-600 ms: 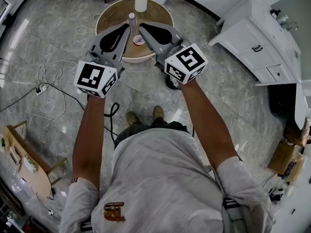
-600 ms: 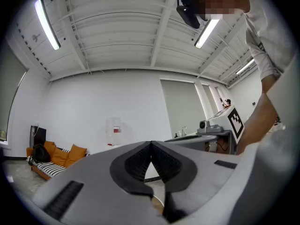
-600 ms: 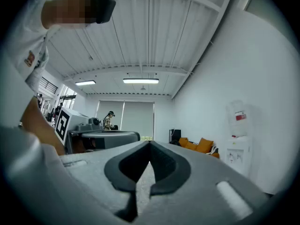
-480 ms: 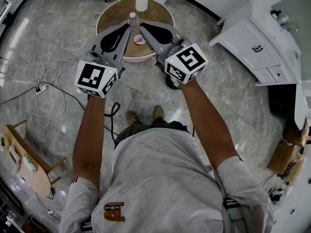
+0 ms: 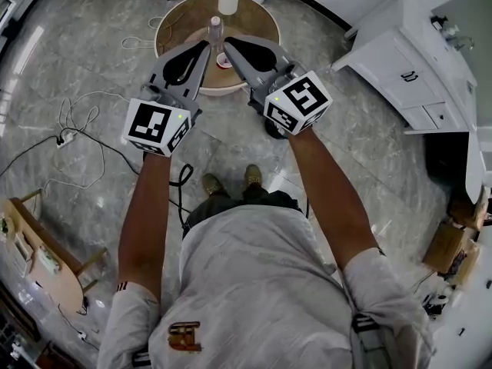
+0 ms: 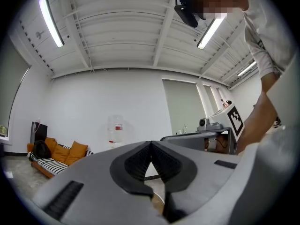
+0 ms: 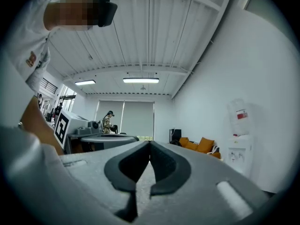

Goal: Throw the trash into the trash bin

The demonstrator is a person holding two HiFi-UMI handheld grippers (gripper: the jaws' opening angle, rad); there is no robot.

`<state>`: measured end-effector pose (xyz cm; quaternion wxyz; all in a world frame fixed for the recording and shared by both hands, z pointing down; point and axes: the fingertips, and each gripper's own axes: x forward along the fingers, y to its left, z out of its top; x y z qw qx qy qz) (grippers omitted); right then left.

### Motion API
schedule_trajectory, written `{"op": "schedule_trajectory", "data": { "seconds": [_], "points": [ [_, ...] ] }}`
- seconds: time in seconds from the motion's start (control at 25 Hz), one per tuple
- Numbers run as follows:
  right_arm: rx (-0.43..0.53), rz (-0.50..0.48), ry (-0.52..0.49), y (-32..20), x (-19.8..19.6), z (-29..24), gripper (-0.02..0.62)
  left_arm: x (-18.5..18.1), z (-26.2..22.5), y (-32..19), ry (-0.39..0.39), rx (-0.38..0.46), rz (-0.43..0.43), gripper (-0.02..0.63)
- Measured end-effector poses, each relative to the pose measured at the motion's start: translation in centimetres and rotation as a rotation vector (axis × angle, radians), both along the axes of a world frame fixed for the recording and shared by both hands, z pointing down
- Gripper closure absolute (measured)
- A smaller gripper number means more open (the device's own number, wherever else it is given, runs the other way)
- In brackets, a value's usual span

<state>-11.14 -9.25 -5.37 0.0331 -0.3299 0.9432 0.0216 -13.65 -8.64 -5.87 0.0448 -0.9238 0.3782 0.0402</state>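
Aiming at the bottle (image 5: pixel 216 29) on the round table (image 5: pixel 257 21) at twelve o'clock, I hold left gripper (image 5: pixel 204 47) and right gripper (image 5: pixel 227 44) level, both closed and empty, ready to reach.

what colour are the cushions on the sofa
The cushions are orange; the left gripper view shows them best.

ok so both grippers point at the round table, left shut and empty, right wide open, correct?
No. The right gripper is shut too: the right gripper view shows its fingers meeting at the tips with nothing between them. The rest holds: left gripper shut and empty, both pointing at the round table.
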Motion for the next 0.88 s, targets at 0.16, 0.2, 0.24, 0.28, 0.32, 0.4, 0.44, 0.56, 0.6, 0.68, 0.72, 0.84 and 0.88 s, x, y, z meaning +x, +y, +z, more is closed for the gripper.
{"op": "schedule_trajectory", "data": {
  "seconds": [0.16, 0.2, 0.24, 0.28, 0.32, 0.4, 0.44, 0.56, 0.6, 0.68, 0.72, 0.84, 0.88],
  "points": [
    [-0.005, 0.017, 0.028, -0.6, -0.6, 1.1, 0.594, -1.2, 1.6, -0.5, -0.01, -0.012, 0.003, 0.607],
    [-0.009, 0.022, 0.036, -0.9, -0.7, 1.5, 0.594, -1.6, 2.1, -0.7, -0.012, -0.017, 0.004, 0.607],
    [-0.014, 0.027, 0.042, -1.2, -0.8, 1.9, 0.594, -1.9, 2.6, -1.0, -0.015, -0.021, 0.006, 0.607],
    [-0.02, 0.034, 0.045, -1.6, -0.8, 2.3, 0.594, -2.1, 3.1, -1.3, -0.019, -0.025, 0.009, 0.607],
    [-0.026, 0.043, 0.047, -2.0, -0.8, 2.7, 0.594, -2.3, 3.6, -1.5, -0.023, -0.029, 0.015, 0.607],
    [-0.034, 0.059, 0.056, -2.8, -0.7, 3.8, 0.592, -2.3, 4.7, -2.1, -0.032, -0.035, 0.031, 0.607],
    [-0.037, 0.065, 0.067, -3.2, -0.6, 4.4, 0.592, -2.3, 5.3, -2.5, -0.037, -0.038, 0.039, 0.607],
    [-0.049, 0.066, 0.115, -4.2, -0.7, 6.7, 0.566, -2.3, 7.1, -3.7, -0.045, -0.053, 0.049, 0.607],
    [-0.055, 0.062, 0.133, -4.5, -0.6, 7.6, 0.566, -2.2, 7.7, -4.0, -0.044, -0.058, 0.048, 0.607],
    [-0.07, 0.056, 0.163, -5.0, -0.4, 9.5, 0.559, -1.9, 9.1, -4.6, -0.041, -0.07, 0.046, 0.607],
    [-0.079, 0.053, 0.174, -5.2, -0.1, 10.4, 0.554, -1.7, 9.8, -4.9, -0.04, -0.079, 0.042, 0.607],
    [-0.107, 0.039, 0.199, -5.8, 0.6, 12.9, 0.539, -1.2, 12.1, -6.0, -0.034, -0.116, 0.023, 0.607],
    [-0.116, 0.034, 0.212, -6.1, 0.8, 13.9, 0.531, -1.1, 12.9, -6.4, -0.032, -0.128, 0.016, 0.607]
  ]
}}
